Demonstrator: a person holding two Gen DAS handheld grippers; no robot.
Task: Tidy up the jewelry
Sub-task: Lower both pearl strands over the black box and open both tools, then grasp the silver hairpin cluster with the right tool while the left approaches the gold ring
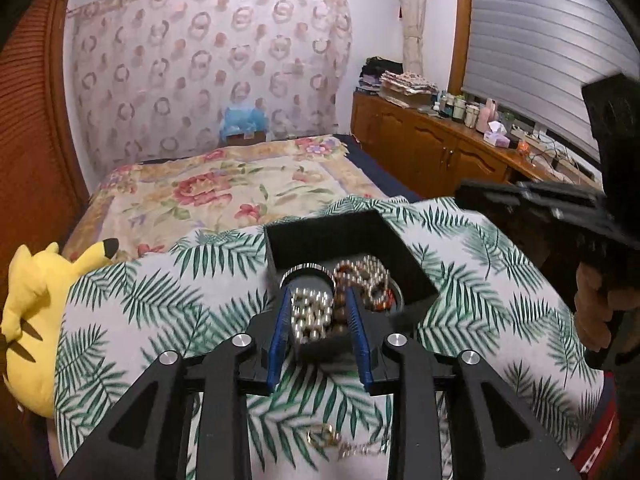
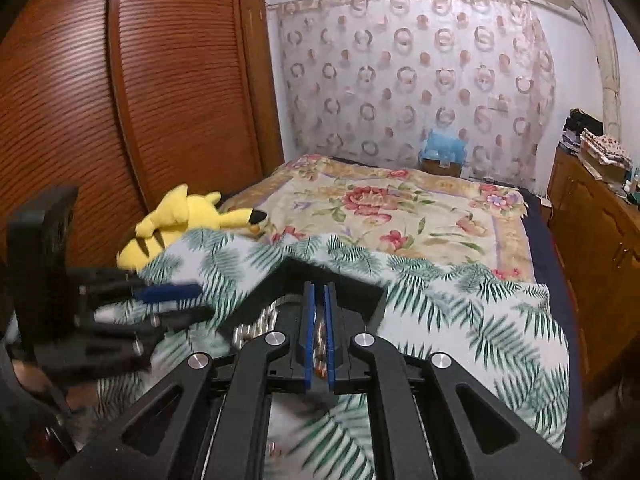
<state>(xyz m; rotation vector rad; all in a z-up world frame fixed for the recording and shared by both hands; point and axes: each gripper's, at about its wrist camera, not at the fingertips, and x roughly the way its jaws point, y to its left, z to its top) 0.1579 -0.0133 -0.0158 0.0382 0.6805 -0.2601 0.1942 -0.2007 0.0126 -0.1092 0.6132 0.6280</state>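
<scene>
At the far left, a yellow plush toy is lying against the edge of the palm-leaf cloth that is covering the near end of the bed.

Your left gripper is reaching over the near rim of the black jewelry box, which is sitting on that cloth at the middle of the left wrist view. Its blue pads are standing apart, one on each side of the box's near corner, and a pile of silver beads is showing between them. You are not pinching anything that I can make out; the jaws are spread. Just right of the silver beads, a copper-brown bead strand is lying inside the box, beside a round metal lid or tin. On the cloth below the gripper, a small gold ring-like piece is lying loose, though it is blurred.

In the right wrist view, your right gripper is hovering over the same box, with its pads nearly together. Something small and brownish is showing in the narrow gap, but I cannot tell whether you are gripping it.

Further right, a wooden cabinet is running along the wall.
</scene>
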